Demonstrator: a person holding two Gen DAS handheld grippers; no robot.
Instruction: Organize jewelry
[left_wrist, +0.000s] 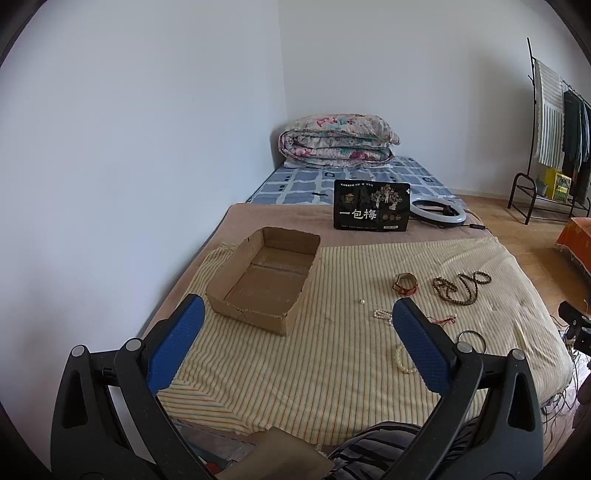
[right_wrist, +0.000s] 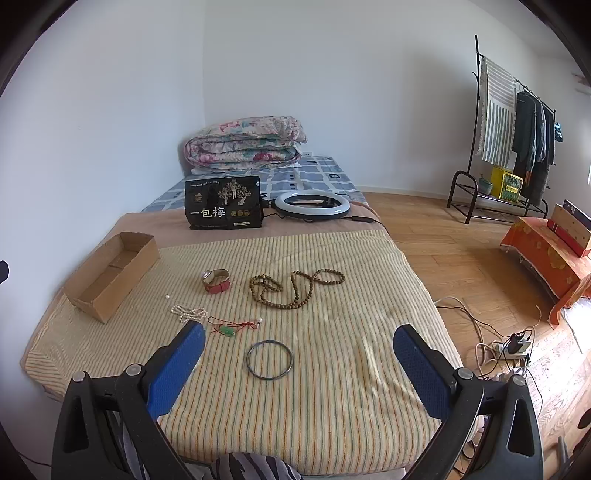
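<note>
An open, empty cardboard box (left_wrist: 264, 275) (right_wrist: 110, 275) sits on the striped cloth at the left. To its right lie a red-strap watch (left_wrist: 405, 283) (right_wrist: 217, 281), a brown bead necklace (left_wrist: 460, 287) (right_wrist: 295, 288), a white pearl strand (left_wrist: 382, 315) (right_wrist: 188, 312), a single pearl (left_wrist: 361, 301) (right_wrist: 167, 296), a red cord with a green pendant (right_wrist: 231, 328) and a dark bangle (right_wrist: 269, 359) (left_wrist: 472, 339). My left gripper (left_wrist: 298, 341) is open and empty in front of the box. My right gripper (right_wrist: 299, 360) is open and empty above the bangle.
A black snack bag (left_wrist: 371, 205) (right_wrist: 223, 203) and a ring light (right_wrist: 312, 203) lie behind the cloth. A folded floral quilt (left_wrist: 338, 142) is at the bed's far end. The wall runs along the left. Cables and a power strip (right_wrist: 513, 347) lie on the floor at the right.
</note>
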